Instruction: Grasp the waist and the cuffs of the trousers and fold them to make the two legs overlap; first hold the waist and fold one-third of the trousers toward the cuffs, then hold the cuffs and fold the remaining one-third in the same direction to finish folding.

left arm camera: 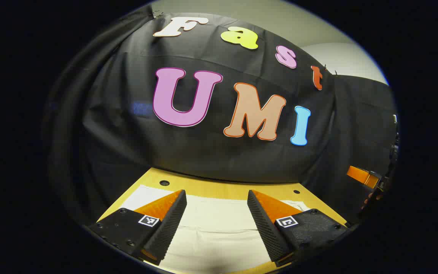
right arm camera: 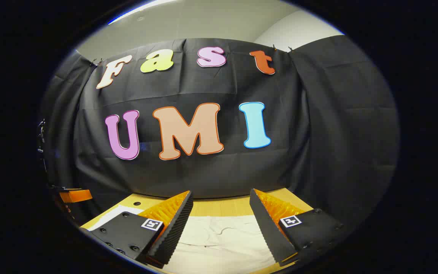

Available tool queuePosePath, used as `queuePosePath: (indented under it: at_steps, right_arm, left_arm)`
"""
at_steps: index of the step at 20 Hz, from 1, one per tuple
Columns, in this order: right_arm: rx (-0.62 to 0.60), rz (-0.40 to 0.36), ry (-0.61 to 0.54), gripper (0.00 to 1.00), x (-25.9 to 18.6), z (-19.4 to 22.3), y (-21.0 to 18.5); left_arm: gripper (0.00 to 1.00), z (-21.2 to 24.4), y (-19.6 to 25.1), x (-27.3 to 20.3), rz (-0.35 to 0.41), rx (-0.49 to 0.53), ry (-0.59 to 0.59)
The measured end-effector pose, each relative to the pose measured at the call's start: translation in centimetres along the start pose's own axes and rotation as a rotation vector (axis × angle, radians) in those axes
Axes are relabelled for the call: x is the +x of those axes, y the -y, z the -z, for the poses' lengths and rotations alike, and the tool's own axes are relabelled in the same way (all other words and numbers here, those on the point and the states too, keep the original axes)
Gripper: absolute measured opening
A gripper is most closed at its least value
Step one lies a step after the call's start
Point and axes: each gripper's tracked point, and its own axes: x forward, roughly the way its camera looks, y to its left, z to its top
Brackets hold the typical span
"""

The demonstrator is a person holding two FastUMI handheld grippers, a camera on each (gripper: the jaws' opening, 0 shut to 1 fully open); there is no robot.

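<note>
Your left gripper [left arm camera: 216, 211] hung above the table with its jaws spread wide and nothing between them. Right under it, and showing through the gap, lay the trousers [left arm camera: 213, 232], pale cream cloth spread flat on the wooden table [left arm camera: 203, 186]. A seam or fold line ran across the cloth just ahead of your fingers [left arm camera: 167, 224], and the fabric reached out past both fingertips to either side. Beyond the cloth's far edge a bare strip of tabletop carried two small dark holes, one ahead to the left [left arm camera: 164, 183].

Over on the other side, your right gripper [right arm camera: 221, 213] was parted just as widely, empty too. The trousers [right arm camera: 222, 239] sat directly below and ahead of it, with a few soft wrinkles in the cloth between the fingers [right arm camera: 173, 228]. The table [right arm camera: 219, 207] showed as a narrow wooden band beyond the fabric, ending at the booth wall.

Far off to the left of that gripper, at the edge of the right gripper view, part of your left gripper [right arm camera: 75, 195] poked in, too little of it to judge its jaws from there.
</note>
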Motion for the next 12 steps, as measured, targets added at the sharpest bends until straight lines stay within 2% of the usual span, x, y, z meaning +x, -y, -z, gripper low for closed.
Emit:
queuePosePath:
  at_steps: [6, 7, 8, 9, 12]
  right_arm:
    - [-0.05, -0.03, -0.018, 0.96, -0.6, 0.9, -0.5]
    - [-0.051, -0.036, -0.022, 0.92, -0.7, 1.1, -0.6]
    - [-0.053, -0.04, -0.025, 0.96, -0.8, 1.1, -0.6]
    - [-0.057, -0.043, -0.025, 0.92, -1.0, 1.1, -0.6]
    - [-0.067, -0.046, -0.024, 0.96, -1.5, 1.2, -0.5]
  left_arm:
    - [0.96, -0.1, -0.6, -0.7, -0.016, 0.032, -0.003]
    - [0.95, -0.1, -0.6, -0.9, -0.018, 0.037, -0.002]
    - [0.95, -0.2, -0.6, -1.0, -0.016, 0.04, 0.0]
    - [0.95, -0.1, -0.5, -1.1, -0.016, 0.042, -0.002]
    - [0.95, 0.3, -0.8, -1.7, -0.022, 0.048, -0.007]
